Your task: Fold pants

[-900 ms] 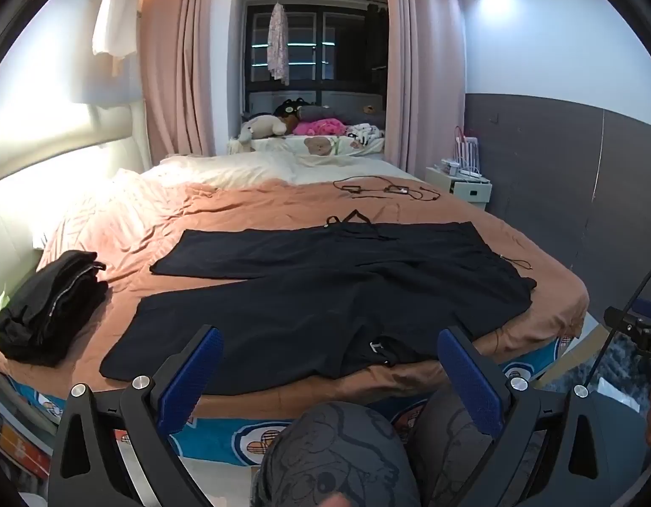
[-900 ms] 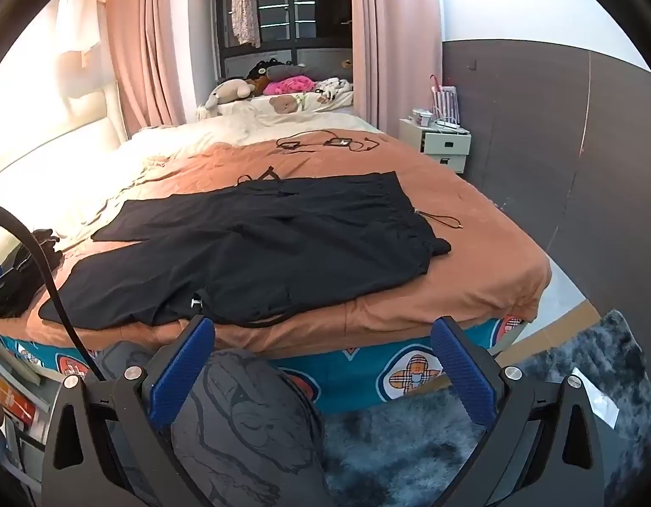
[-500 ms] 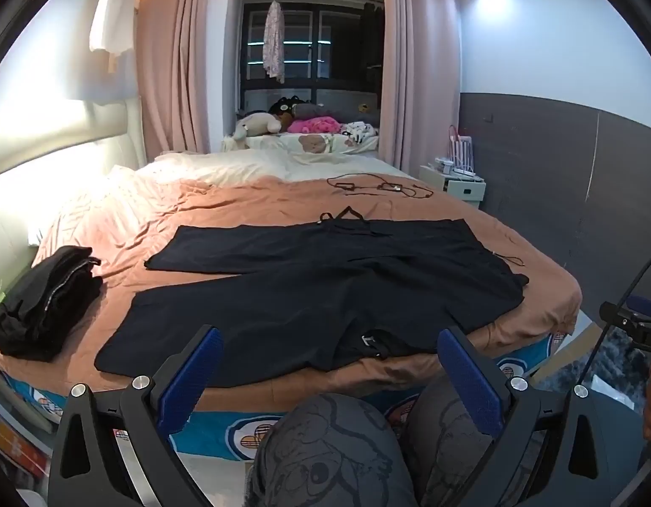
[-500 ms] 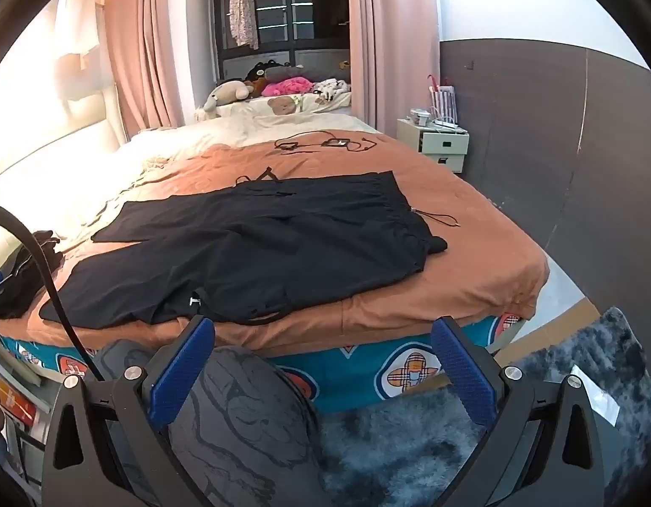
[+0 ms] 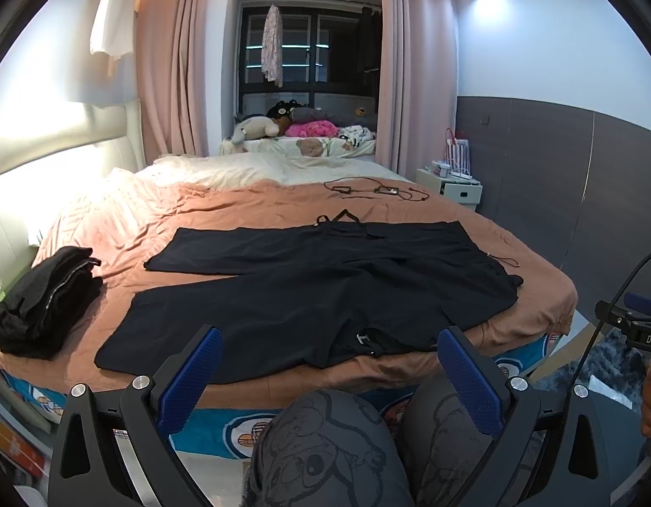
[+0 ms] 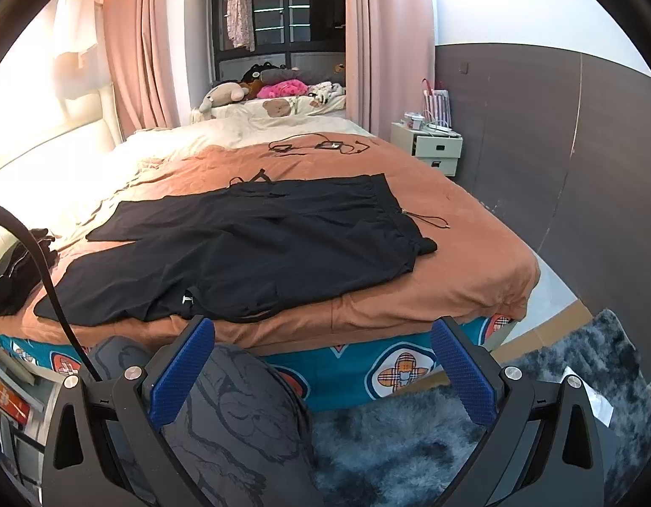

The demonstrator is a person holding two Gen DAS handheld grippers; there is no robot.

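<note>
Pants, black and wide-legged, lie spread flat on the rust-brown bedspread, straight ahead of both tongs and well beyond their tips. The waistband, with its loose drawstring, sits off to the right side, and the two legs run away to the left, the nearer one reaching close to the bed's front edge.

Left gripper is held low and level in front of the bed, fingers pointing forward, its blue pads spread wide with nothing between them. Right gripper is posed the same way, a little further right, its blue pads also wide apart and holding nothing. Neither touches the cloth. Below the tongs are the person's knees in grey cartoon-print trousers.

To the left of the left gripper a folded pile of dark clothes rests on the bed. Far ahead, some black cables lie on the bedspread. At the right edge of the left view, the other device shows white letters, "DAS", the rest cut off. A shaggy blue-grey rug covers the floor under the right gripper.
</note>
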